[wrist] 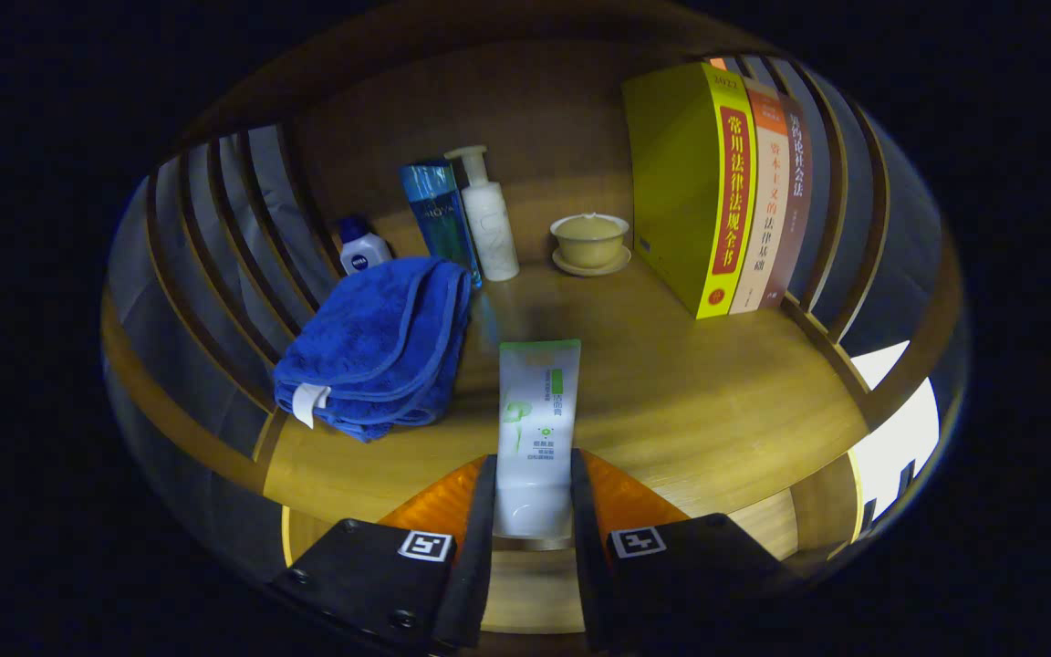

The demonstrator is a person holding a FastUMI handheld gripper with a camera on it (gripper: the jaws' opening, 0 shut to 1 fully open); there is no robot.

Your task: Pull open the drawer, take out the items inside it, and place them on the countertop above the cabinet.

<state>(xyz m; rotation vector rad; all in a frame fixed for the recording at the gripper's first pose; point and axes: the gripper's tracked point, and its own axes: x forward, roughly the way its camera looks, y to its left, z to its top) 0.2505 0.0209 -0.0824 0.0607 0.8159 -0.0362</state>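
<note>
gripper (533,497) pinching white tube (536,420) between both fingers, over countertop's (717,411) front edge | blue towel (379,342) near left edge | bottles (466,219), lidded bowl (589,240) along back | books (726,182) upright, back right corner

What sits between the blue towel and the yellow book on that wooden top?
In the gripper view, bare wood, except the white tube that the tongs grip at its near end, between blue towel and yellow book.

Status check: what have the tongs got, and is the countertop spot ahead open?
Tongs shut on white-and-green plastic tube, over wooden countertop. Folded blue towel beside it. Bare wood ahead.
</note>
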